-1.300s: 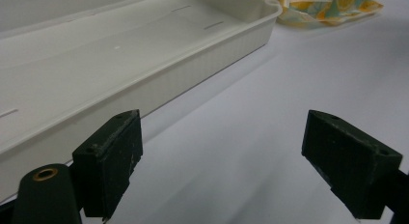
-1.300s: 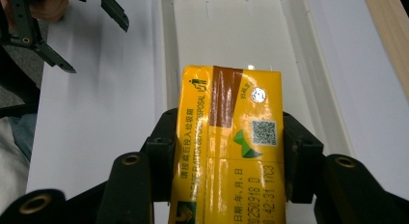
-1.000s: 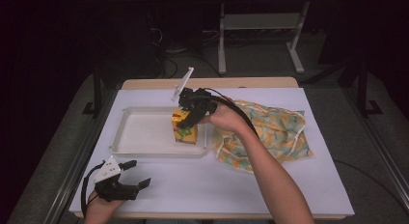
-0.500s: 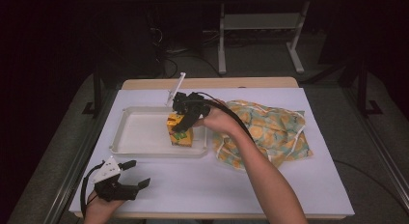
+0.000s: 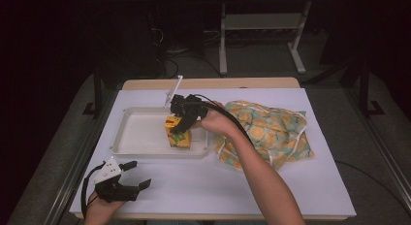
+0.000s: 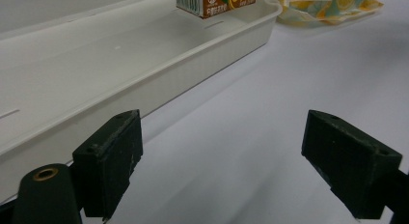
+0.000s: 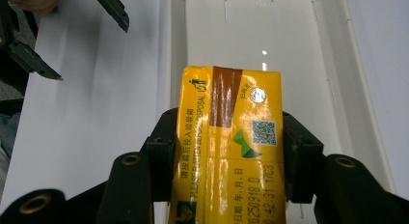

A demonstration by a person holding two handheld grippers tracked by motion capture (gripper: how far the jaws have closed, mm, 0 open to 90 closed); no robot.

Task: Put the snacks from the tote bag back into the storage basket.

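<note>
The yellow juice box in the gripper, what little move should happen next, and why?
Probably lower it a touch more, then open the jaws. The right gripper clamps the yellow juice box over the white tray, at its right end. In the left gripper view the box's bottom seems just above the tray floor, so letting go now might tip it.

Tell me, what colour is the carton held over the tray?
Yellow-orange, with a brown strip across its top; the carton shows best in the right gripper view.
</note>
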